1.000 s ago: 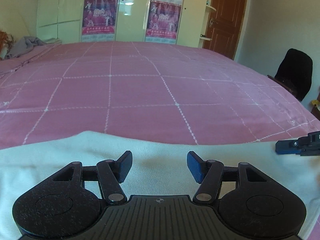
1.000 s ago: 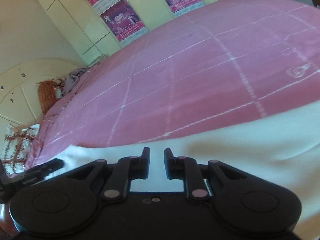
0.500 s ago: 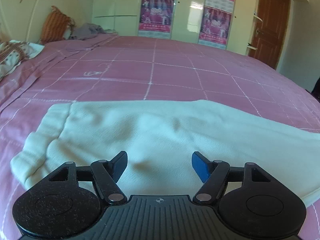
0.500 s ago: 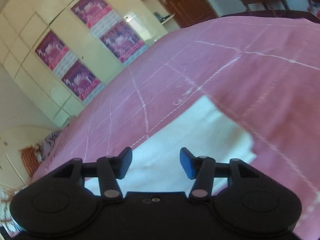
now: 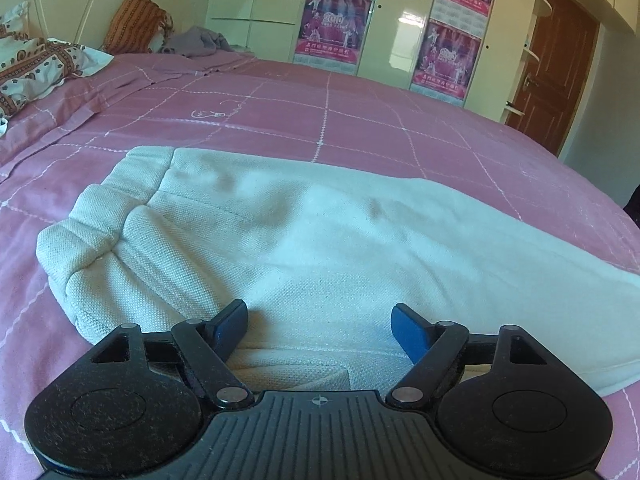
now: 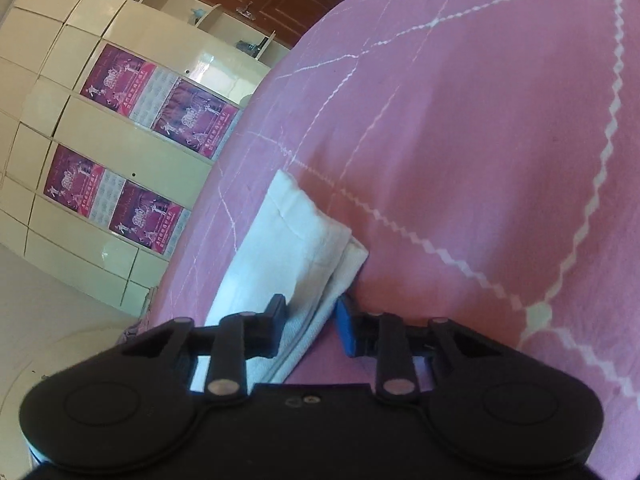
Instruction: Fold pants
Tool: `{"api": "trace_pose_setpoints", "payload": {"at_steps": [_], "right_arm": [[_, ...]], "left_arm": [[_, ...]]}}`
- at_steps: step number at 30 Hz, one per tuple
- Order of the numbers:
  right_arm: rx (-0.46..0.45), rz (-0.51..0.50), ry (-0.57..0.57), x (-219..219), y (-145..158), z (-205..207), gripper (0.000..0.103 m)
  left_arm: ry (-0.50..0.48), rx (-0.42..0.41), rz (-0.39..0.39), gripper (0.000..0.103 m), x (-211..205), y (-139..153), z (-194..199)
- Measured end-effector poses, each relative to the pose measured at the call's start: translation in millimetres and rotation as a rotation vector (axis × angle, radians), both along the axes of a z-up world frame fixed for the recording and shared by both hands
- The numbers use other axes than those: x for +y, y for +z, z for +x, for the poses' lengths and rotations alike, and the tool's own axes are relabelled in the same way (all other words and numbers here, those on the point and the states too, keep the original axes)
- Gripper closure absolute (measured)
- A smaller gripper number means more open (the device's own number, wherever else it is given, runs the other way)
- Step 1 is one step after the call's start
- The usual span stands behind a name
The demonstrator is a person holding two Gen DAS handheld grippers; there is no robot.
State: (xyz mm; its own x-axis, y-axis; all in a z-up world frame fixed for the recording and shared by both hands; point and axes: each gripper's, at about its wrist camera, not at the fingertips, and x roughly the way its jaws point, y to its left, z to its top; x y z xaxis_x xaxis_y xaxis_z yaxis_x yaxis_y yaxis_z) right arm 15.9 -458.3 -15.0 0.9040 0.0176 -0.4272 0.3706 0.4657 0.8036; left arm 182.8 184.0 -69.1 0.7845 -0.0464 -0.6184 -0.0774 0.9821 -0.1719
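White pants lie on the pink bed; left hand-held gripper released above them; right hand-held gripper released, seemingly straddling their edge.

pants lie flat across bed, waistband end left. pillows at far-left corner. wardrobe behind bed, door right of it.
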Motion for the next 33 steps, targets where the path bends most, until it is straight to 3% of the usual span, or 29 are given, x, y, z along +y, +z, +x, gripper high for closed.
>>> {"api": "trace_pose_setpoints", "payload": {"at_steps": [3, 7, 9, 10, 11, 12, 14, 18, 22, 25, 29, 33], "right_arm": [[-0.003, -0.01, 0.012, -2, -5, 11, 0.096], [0.035, -0.125, 0.018, 7, 10, 14, 0.096], [0.01, -0.196, -0.003, 18, 29, 5, 0.096], [0.026, -0.254, -0.002, 25, 35, 5, 0.096], [0.098, -0.289, 0.005, 28, 33, 13, 0.096], [0.158, -0.254, 0.008, 25, 24, 20, 0.097], [0.177, -0.223, -0.023, 25, 29, 23, 0.096], [0.159, -0.389, -0.002, 65, 72, 36, 0.096], [0.119, -0.629, 0.147, 143, 122, 76, 0.096], [0.104, -0.74, 0.309, 220, 138, 119, 0.096], [0.104, -0.777, 0.544, 328, 117, 161, 0.096], [0.19, -0.851, 0.751, 419, 72, 174, 0.095]], "left_arm": [[0.0, 0.001, 0.04, 0.02, -7, -1, 3], [0.094, -0.058, 0.158, 0.021, -10, 24, -9], [0.157, -0.089, 0.175, 0.021, 2, 36, -19], [0.183, -0.043, 0.202, 0.021, 8, 34, -16], [0.192, 0.048, 0.225, 0.021, 17, 26, -9], [0.164, 0.114, 0.214, 0.021, 25, 16, -4], [0.136, 0.1, 0.194, 0.021, 31, 15, -7], [0.136, 0.057, 0.141, 0.02, 37, 16, -16], [0.147, 0.037, 0.105, 0.02, 40, 24, -31], [0.172, 0.044, 0.103, 0.02, 44, 27, -44], [0.223, 0.056, 0.118, 0.02, 63, 25, -59], [0.317, 0.092, 0.092, 0.02, 96, 15, -69]]}}
